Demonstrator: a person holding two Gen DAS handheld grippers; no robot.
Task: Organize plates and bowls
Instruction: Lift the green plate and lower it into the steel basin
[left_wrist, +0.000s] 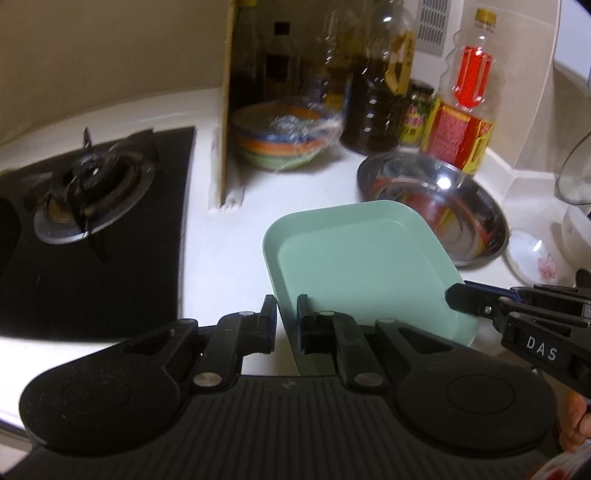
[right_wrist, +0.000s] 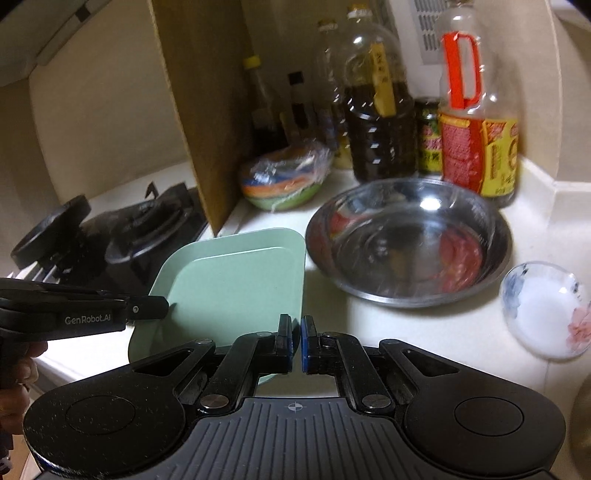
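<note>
on the white counter (right_wrist: 424, 332) between the gas burner (left_wrist: 88, 184) and the wide stainless steel bowl (right_wrist: 410, 240), you are gripping the pale green square plastic plate (left_wrist: 362, 266) from two sides. your left gripper (left_wrist: 287, 314) is pinching the plate's near rim, one finger outside the wall and one inside. your right gripper (right_wrist: 296, 339) is closing narrowly at the plate's right edge, though whether it is actually biting that rim i cannot tell (the edge is slipping out of sight beneath the fingers). holding it at two rims is probably meant to keep the shallow plate level while you are lifting it, judging by the task.

counting the tableware: one green plate, one steel bowl just beside it, one small white floral bowl (right_wrist: 546, 310) to the right, and one plastic-wrapped stack of coloured bowls (right_wrist: 284, 177) sitting by the upright cardboard sheet (right_wrist: 199, 110). several sauce bottles (right_wrist: 376, 107) are crowding the back corner, so the stacking room is looking tight there.
</note>
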